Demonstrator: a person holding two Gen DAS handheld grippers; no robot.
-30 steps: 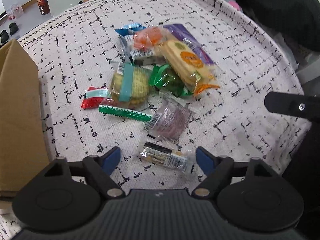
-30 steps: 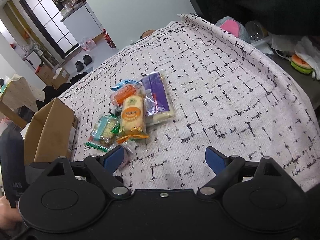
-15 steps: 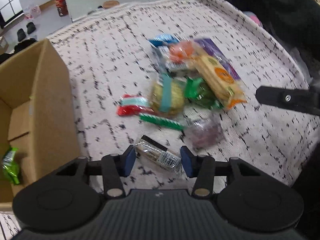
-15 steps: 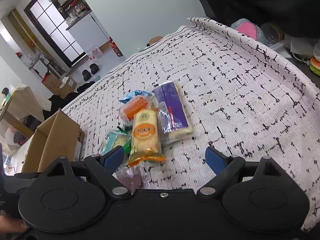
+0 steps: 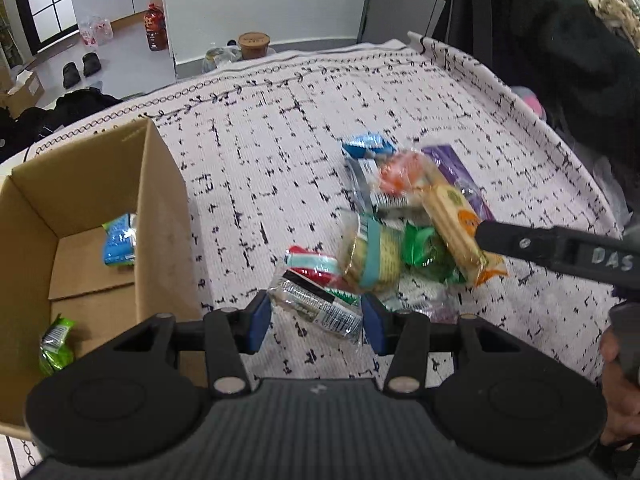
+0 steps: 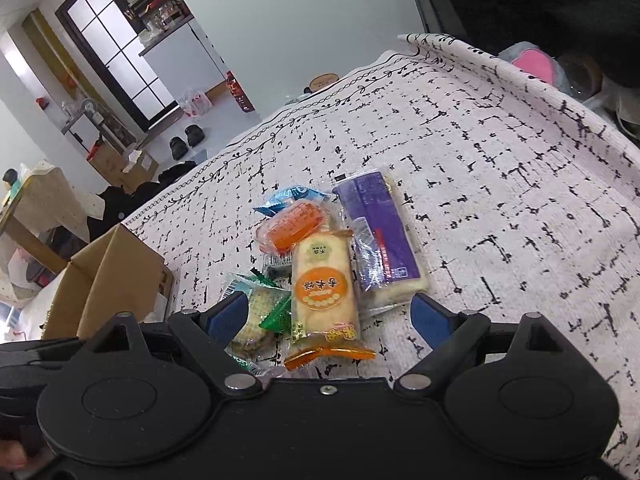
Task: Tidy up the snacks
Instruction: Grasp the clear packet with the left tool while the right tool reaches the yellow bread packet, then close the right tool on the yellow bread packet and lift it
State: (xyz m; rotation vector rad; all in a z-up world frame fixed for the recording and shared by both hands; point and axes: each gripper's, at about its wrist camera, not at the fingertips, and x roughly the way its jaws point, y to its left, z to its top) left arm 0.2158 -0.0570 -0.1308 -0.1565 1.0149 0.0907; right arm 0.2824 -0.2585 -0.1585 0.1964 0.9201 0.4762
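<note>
My left gripper (image 5: 316, 314) is shut on a clear-wrapped snack bar with a black and white label (image 5: 314, 306) and holds it above the cloth, right of the cardboard box (image 5: 160, 216). The box holds a blue packet (image 5: 118, 240) and a green packet (image 5: 56, 344). A pile of snacks lies ahead: a round cracker pack (image 5: 372, 258), a green packet (image 5: 426, 254), an orange-label cake pack (image 6: 322, 284), a purple pack (image 6: 380, 240). My right gripper (image 6: 328, 314) is open, low over the orange-label cake pack.
The patterned white cloth (image 6: 500, 152) covers the table and drops off at the right edge (image 5: 560, 140). The box (image 6: 108, 272) stands at the left. The right gripper's finger (image 5: 552, 246) crosses the left wrist view. Dark clothing hangs at the back right.
My left gripper closed on the snack bar and lifted it, swinging left toward the box. My right gripper moved forward over the snack pile, still open.
</note>
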